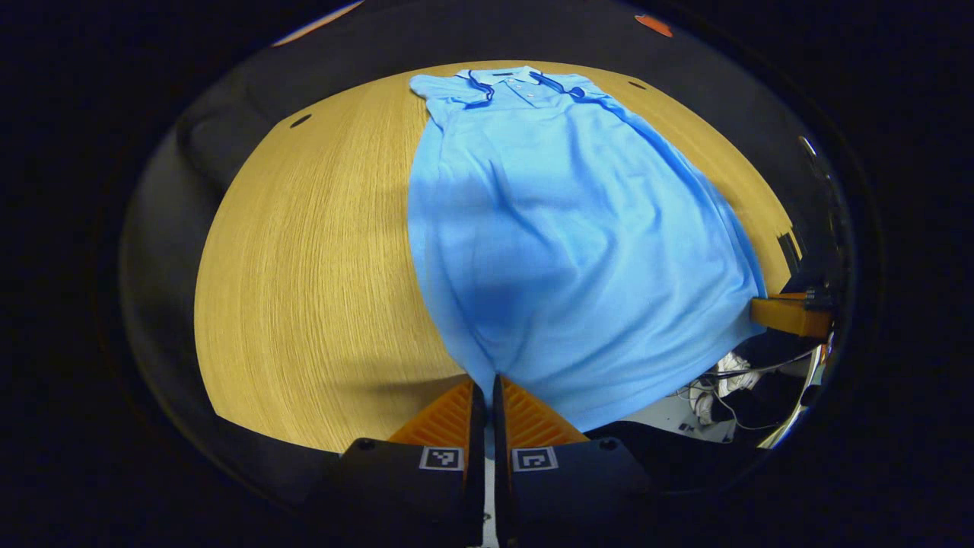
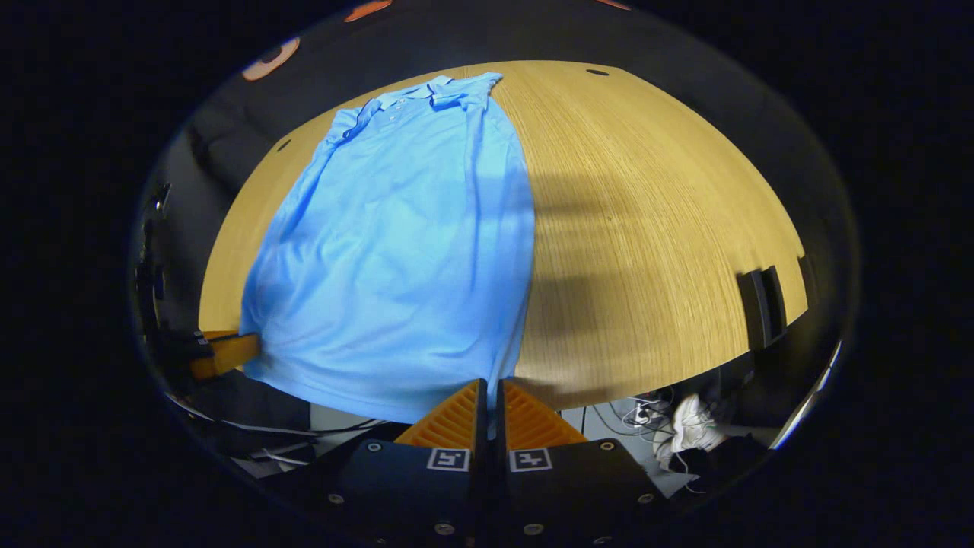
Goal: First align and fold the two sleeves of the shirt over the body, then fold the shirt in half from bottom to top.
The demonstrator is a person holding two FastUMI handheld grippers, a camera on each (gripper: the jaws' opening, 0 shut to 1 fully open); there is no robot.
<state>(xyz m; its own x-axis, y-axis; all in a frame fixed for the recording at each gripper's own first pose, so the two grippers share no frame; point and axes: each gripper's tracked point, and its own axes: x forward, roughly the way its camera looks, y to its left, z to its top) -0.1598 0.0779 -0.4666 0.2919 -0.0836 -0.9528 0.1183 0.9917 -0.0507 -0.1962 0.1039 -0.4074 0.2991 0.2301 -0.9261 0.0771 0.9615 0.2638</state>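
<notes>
The light blue polo shirt (image 1: 563, 228) lies lengthwise on the wooden counter (image 1: 304, 289), collar (image 1: 502, 80) at the far end. Both short sleeves appear already folded in over the body, so the side edges run fairly straight. The bottom hem is raised off the counter's near edge, one corner in each hand-held gripper.

The left hand-held gripper (image 1: 484, 384) has its fingers together, clamped on the hem's left corner, the cloth rising directly from between them. The right hand-held gripper (image 2: 487, 388) is likewise pinched shut on the right corner; in the left gripper view it appears at the far right (image 1: 787, 313), touching the hem.

The step in hand looks like the bottom-to-top fold. The likely risks:
- One corner could slip free, since only a thin edge of fabric is caught.
- The two hands may travel unevenly, which would land the hem skewed against the collar.
- Drag on the body could pull a tucked sleeve back out.
- The slack middle of the hem may sag and crease under the fold.

Cables and clutter (image 2: 685, 430) lie below the counter's near edge.
</notes>
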